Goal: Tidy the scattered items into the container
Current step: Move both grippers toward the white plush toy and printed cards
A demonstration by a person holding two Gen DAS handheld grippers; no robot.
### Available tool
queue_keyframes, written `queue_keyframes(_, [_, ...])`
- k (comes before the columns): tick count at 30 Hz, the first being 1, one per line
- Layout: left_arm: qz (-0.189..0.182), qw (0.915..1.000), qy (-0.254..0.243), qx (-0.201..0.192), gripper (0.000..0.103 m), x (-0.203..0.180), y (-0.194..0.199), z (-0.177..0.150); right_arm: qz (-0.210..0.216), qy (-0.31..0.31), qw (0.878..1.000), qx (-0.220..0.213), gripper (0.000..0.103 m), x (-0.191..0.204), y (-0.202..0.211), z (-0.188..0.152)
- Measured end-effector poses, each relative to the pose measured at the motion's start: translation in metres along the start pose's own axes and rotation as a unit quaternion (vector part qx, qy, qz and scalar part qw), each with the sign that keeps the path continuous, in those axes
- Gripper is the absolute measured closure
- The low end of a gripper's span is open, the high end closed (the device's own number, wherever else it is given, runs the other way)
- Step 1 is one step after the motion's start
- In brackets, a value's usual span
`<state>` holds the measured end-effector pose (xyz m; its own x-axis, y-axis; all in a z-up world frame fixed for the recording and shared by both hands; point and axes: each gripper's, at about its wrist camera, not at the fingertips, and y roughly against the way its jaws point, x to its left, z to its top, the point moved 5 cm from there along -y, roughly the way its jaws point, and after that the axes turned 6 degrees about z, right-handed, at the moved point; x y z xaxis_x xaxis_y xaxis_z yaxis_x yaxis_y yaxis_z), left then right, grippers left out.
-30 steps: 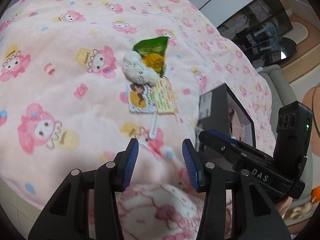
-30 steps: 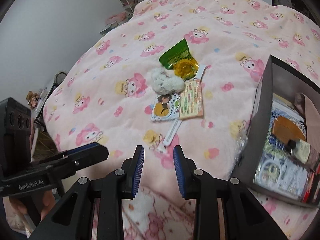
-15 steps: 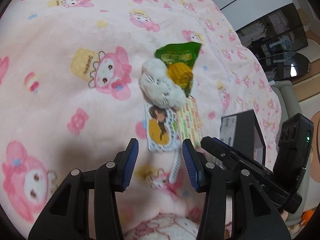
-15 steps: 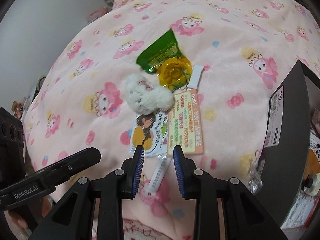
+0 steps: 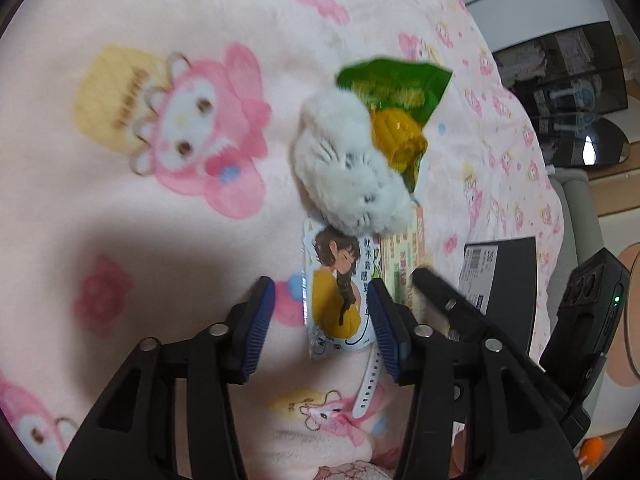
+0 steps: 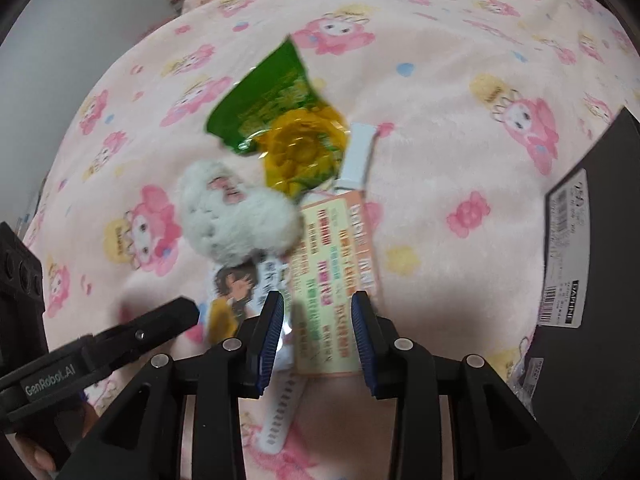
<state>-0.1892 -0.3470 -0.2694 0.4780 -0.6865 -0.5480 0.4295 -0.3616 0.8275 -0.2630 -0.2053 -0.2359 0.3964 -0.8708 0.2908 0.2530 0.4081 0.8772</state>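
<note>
Pink cartoon-print blanket point(image 5: 120, 220) fills both views, small pile of items in the middle.

Left side: left gripper point(image 5: 322, 320) points down at the pile, jaws spread and opening. The illustrated card point(image 5: 340, 292) (girl in yellow top) lies on the blanket between the blue pads point(image 5: 260, 320), nothing pinched. Right pad sits over the card's right edge; can't tell if it touches.

Centre of pile, far to near: green snack packet point(image 6: 268, 100) with a yellow wrapped piece point(image 6: 300, 152) lying on its near end. White plush toy point(image 5: 348, 168) just left of the yellow piece, resting on the top edge of the card. White strap point(image 6: 280, 412) pokes out from under the near edges of the card and leaflet, towards the cameras. Small white stick-shaped item point(image 6: 358, 148) just right of the yellow piece, type unclear.

Right of card: orange-bordered printed leaflet point(image 6: 332, 280), edge-to-edge with the card. Right gripper point(image 6: 318, 336) over its near half, jaws apart and opening, leaflet between the pads but not clamped.

Far right: container, a black box point(image 6: 592, 280) with a barcode label point(image 6: 564, 248) on its side wall, standing on the blanket, well apart from the pile. Inside not visible.
</note>
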Motion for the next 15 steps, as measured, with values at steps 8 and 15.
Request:
queue_keyframes(8, [-0.001, 1.0, -0.002, 0.007, 0.078, -0.005, -0.003, -0.011, 0.013, -0.022, 0.999, 0.022, 0.071, -0.012, -0.01, -0.008])
queue_keyframes(15, [-0.039, 0.9988, -0.029, 0.003, 0.078, -0.024, 0.028, -0.039, 0.073, 0.021, 0.997, 0.012, 0.086, 0.008, 0.027, -0.026])
